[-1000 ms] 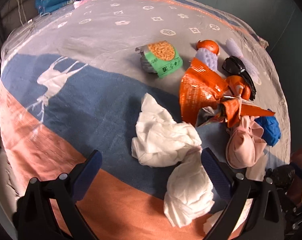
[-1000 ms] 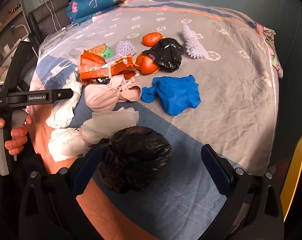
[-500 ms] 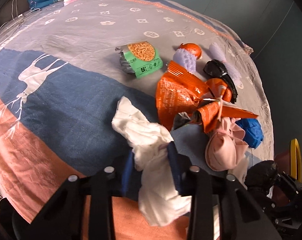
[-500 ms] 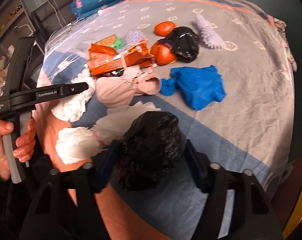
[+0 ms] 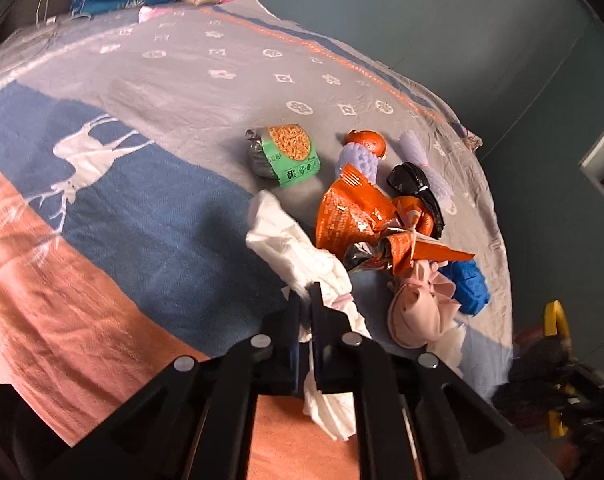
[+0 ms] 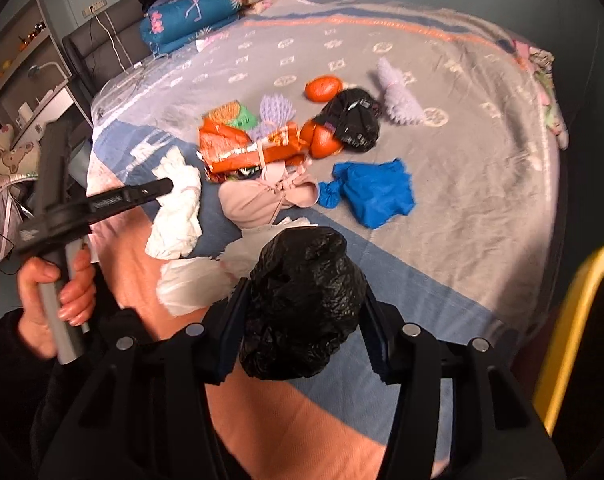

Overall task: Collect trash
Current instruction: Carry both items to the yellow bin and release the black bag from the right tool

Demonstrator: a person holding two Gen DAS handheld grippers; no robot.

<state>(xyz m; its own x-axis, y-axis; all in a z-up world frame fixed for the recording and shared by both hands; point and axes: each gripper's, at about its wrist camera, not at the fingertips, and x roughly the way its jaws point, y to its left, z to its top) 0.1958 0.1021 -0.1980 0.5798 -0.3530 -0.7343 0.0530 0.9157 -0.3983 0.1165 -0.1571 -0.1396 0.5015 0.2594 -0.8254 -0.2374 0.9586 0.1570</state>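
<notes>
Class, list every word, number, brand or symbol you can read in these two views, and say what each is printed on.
No text here reads with certainty.
Left tool: white lettering along its side in the right wrist view, too blurred to read.
Green packet: black print and small symbols, too small to read.
Orange wrapper: pale fine print, too small to read.
White tissue and black bag: no print visible.
</notes>
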